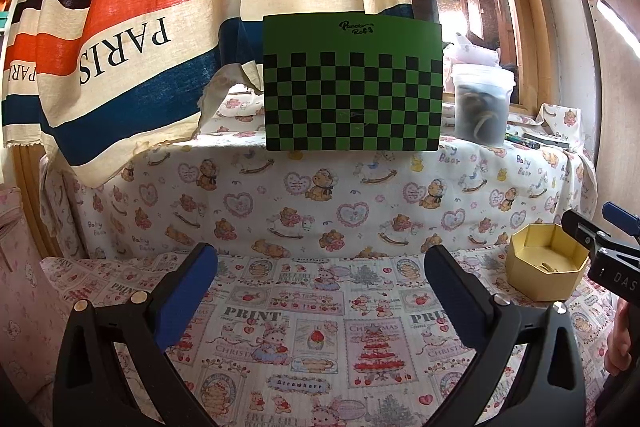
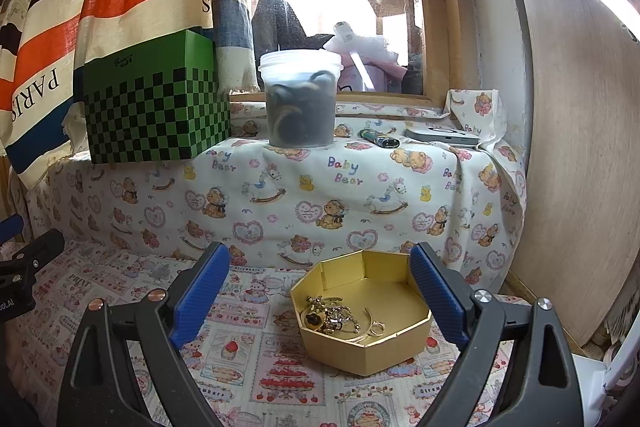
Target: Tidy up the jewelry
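Note:
A gold hexagonal box (image 2: 364, 341) sits on the printed cloth, between and just ahead of my right gripper's fingertips. Inside lie several pieces of gold jewelry (image 2: 340, 315): rings, a bangle and a tangled chain. My right gripper (image 2: 320, 259) is open and empty, hovering above the box's near side. My left gripper (image 1: 320, 259) is open and empty over bare cloth to the left. In the left wrist view the box (image 1: 544, 271) stands at the right, with the right gripper (image 1: 600, 231) partly over it.
A raised shelf under teddy-bear cloth (image 2: 320, 187) runs behind. On it stand a green checkered box (image 2: 152, 107), a clear plastic jar (image 2: 302, 99) of dark items, a lighter (image 2: 380, 139) and a flat grey device (image 2: 444, 137). Striped curtain left, wooden panel right.

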`<state>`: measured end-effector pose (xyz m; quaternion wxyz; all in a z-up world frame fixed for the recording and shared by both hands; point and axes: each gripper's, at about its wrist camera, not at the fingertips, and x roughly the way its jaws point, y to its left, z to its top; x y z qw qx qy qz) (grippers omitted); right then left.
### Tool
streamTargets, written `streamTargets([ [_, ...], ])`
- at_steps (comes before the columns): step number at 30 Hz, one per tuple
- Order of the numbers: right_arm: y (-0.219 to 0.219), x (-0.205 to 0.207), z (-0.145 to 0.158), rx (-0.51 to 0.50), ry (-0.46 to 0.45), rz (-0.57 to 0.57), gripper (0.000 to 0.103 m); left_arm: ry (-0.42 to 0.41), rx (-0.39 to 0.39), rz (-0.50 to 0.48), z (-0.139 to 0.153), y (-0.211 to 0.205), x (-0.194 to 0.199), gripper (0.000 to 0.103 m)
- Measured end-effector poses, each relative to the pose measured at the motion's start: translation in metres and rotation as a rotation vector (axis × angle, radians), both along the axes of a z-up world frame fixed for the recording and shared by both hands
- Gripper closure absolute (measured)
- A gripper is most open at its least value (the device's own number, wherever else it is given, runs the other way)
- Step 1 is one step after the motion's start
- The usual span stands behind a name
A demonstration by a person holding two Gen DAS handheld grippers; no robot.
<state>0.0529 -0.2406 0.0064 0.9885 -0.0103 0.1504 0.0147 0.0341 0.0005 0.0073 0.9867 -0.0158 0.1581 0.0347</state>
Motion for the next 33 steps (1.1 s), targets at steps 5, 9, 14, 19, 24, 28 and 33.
streamTargets([
  [5,0.0004,0.0006,0.0002,-0.002,-0.001,0.002,0.0,0.001,0.0,0.001,0.0,-0.0008,-0.0014,0.0],
  [9,0.0008,0.0,0.0001,-0.004,-0.001,0.001,0.0,0.001,0.001,0.001,0.0001,-0.0009,-0.0012,0.0],
  [14,0.0011,-0.0001,0.0,-0.004,-0.001,0.0,0.0,0.001,0.001,0.001,0.0,-0.0009,-0.0012,0.0],
  [19,0.0011,-0.0003,-0.0002,-0.004,0.0,0.001,0.0,0.001,0.001,0.001,0.0001,-0.001,-0.001,0.0],
  [24,0.0012,0.0001,-0.0001,-0.004,0.0,0.001,0.0,0.001,0.001,0.001,0.0,-0.0008,-0.0012,0.0],
  [28,0.0011,0.0,-0.0004,-0.004,0.0,0.002,0.0,0.001,0.0,0.0,0.0002,-0.0006,-0.001,0.0],
  [33,0.0012,0.0001,-0.0004,-0.004,0.0,0.001,0.0,0.001,0.0,0.0,0.0002,-0.0006,-0.0009,0.0],
])
